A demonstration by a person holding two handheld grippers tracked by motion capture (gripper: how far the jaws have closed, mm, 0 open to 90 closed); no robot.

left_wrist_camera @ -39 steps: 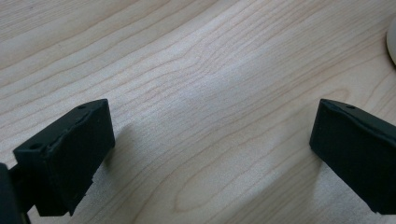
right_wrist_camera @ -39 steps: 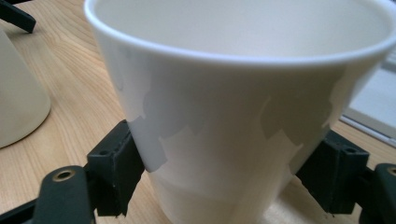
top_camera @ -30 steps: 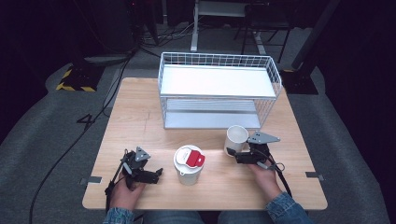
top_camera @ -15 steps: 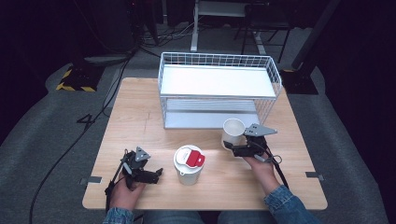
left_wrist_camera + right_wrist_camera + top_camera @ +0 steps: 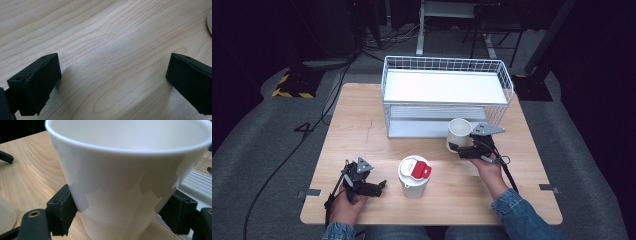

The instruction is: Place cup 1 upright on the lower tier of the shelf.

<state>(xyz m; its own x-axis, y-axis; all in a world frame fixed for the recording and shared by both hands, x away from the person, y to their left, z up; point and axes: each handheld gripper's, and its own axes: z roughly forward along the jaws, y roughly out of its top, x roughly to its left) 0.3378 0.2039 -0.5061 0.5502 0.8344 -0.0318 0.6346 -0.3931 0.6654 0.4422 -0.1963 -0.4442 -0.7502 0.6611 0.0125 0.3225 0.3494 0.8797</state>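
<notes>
My right gripper (image 5: 455, 145) is shut on an empty white paper cup (image 5: 459, 132), held above the table just in front of the wire rack (image 5: 447, 95). The right gripper view has the cup (image 5: 125, 180) upright between both black pads (image 5: 61, 207), which press on its lower wall. A second white cup with a red-tabbed lid (image 5: 414, 175) stands at the table's front middle. To its left my left gripper (image 5: 379, 186) rests near the table top, open. Its two jaws stand wide apart over bare wood (image 5: 110, 62) in the left gripper view, with nothing between them.
The white wire rack has a top shelf (image 5: 442, 86) and a lower shelf (image 5: 422, 125), both bare, and takes up the far middle of the wooden table (image 5: 357, 130). Dark floor, cables and a stand lie beyond the table.
My right gripper has lifted the open cup and carried it away from me, closer to the rack's front. The left gripper and the lidded cup have stayed where they were.
</notes>
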